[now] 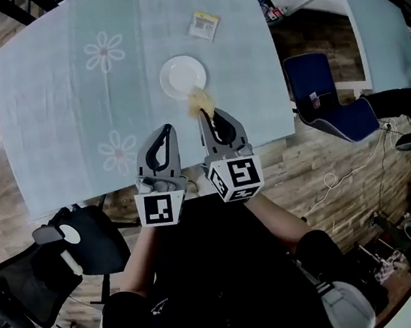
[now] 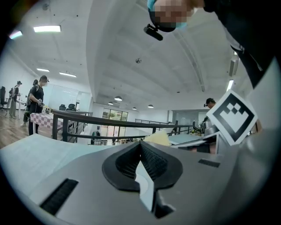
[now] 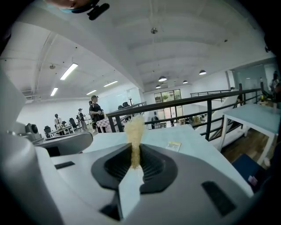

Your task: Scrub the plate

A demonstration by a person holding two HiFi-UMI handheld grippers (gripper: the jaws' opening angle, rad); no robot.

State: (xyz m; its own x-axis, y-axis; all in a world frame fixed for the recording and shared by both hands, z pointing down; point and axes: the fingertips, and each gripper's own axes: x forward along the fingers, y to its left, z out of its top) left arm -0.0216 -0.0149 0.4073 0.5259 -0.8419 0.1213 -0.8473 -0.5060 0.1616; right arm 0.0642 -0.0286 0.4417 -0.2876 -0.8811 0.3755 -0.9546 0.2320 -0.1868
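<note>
We see a small, round, smooth white plate (image 1: 183,77) lying flat near the middle of a pale blue tablecloth (image 1: 50,83) printed with white daisies. A coarse, porous yellow sponge (image 1: 201,102) stands up out of the right gripper (image 1: 207,115). In the right gripper view its ribbed black pads are pressed onto the sponge's (image 3: 134,132) lower end, pinching it thin, while the free end flares out above the right gripper (image 3: 134,148). From the head view the sponge overlaps the plate's near rim, but we cannot tell whether the two touch.

The left gripper (image 1: 167,130) hangs just beside the right one, over the table's near edge. In its own view the left gripper (image 2: 141,143) has its ribbed pads drawn together with nothing between them.

A flat yellow packet (image 1: 203,25) lies beyond the plate, well apart from it. A blue chair (image 1: 325,97) stands off the table's right side, and a black office chair (image 1: 60,263) sits at the near left. A dark metal railing (image 3: 197,102) runs behind the table.
</note>
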